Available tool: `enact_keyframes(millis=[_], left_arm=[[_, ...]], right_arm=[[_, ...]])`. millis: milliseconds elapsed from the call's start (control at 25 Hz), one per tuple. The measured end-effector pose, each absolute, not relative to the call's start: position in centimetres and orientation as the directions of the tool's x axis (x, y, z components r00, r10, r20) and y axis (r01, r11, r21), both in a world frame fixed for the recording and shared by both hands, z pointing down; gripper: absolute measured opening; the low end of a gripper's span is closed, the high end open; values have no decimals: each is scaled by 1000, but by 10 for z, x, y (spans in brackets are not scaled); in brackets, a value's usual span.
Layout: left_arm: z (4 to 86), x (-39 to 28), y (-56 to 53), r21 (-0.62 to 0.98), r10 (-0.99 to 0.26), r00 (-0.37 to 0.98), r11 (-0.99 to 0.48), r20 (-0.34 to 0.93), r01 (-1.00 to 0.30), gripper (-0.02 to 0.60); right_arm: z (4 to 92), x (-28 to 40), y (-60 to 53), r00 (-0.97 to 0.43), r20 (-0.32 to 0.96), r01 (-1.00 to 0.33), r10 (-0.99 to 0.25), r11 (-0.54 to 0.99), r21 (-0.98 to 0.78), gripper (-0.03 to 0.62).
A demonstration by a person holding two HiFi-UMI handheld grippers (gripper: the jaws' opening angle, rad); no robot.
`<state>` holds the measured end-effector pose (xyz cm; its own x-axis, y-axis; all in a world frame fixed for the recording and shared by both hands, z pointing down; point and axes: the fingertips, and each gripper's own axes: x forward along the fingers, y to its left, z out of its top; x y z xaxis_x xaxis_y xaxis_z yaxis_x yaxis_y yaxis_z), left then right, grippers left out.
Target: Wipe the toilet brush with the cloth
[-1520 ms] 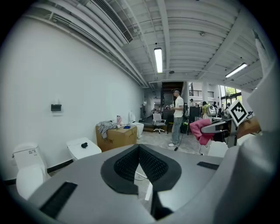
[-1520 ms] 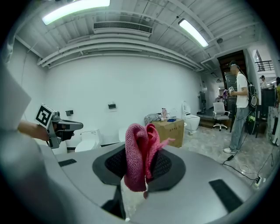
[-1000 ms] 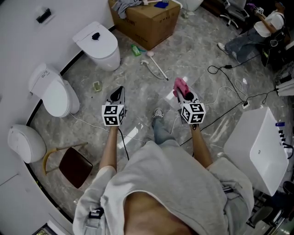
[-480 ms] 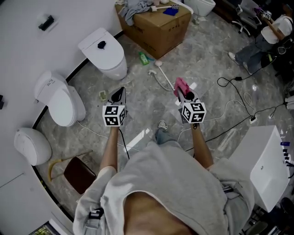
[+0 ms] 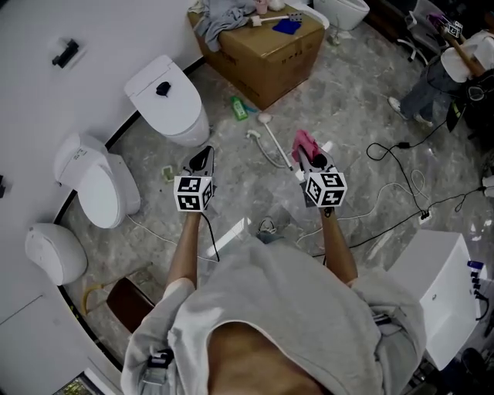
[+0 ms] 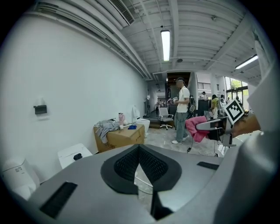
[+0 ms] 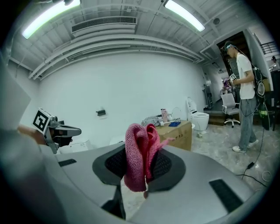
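The right claw point(image 7: 139, 162) is closed on a pink cloth point(image 7: 136, 148), which stands bunched up between its dark pads point(image 7: 162, 166) and pokes out above them. The left claw point(image 6: 139, 154) has its jaws together, pad tips meeting, with nothing between them. In the head view both are held out in front of the person, well apart and level with each other, the left at 9 o'clock from the right.

The toilet brush point(image 5: 265, 119) lies on the marbled floor point(image 5: 347, 100), at about 11 o'clock from the right claw and clear of it; its round head points away from the person and its white handle runs back toward the cloth. A small green bottle point(image 5: 239, 108) lies just beside the head, at its 10 o'clock. Beyond both, at 12 o'clock, stands a cardboard box point(image 5: 266, 50) with a grey rag point(image 5: 220, 15) and a blue item point(image 5: 287, 25) on top.

From 11 round to 8 o'clock of the left claw, three white toilets point(image 5: 166, 96) line the curved wall. A brown stool point(image 5: 127, 302) sits at 7 o'clock. At 3 o'clock from the right claw a black cable point(image 5: 394, 146) trails across the floor, and a white cabinet point(image 5: 444, 293) stands at 4 o'clock. A seated person point(image 5: 451, 73) is at 2 o'clock; another person point(image 7: 243, 87) stands in the doorway in the right gripper view.
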<state>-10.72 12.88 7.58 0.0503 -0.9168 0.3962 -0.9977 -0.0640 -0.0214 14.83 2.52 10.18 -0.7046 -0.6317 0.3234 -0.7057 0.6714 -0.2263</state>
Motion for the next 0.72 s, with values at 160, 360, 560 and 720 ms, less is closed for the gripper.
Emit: enact_keyframes(millis=[160,360,560,720], left_arm=[[81,-108,90,-22,-912,53,-67,407,-998,18],[95,-108,69,-16,-900,42,-54,434,-998,18],[104,-115,57,-18,-891,38,-52,452,-998,18],[116,-130,37,-8,-881,48,-59,471,-998,18]], right_arm=[[108,142,-12,-711,341,-697,-615,680,-227,114],[119,140,-39,-720,352,-687,-598,688,-236,114],[130,131,-55,-724,363,-682,-587,688,-248,114],[140,116,-72,-719,381,-686,-581,682,-255,114]])
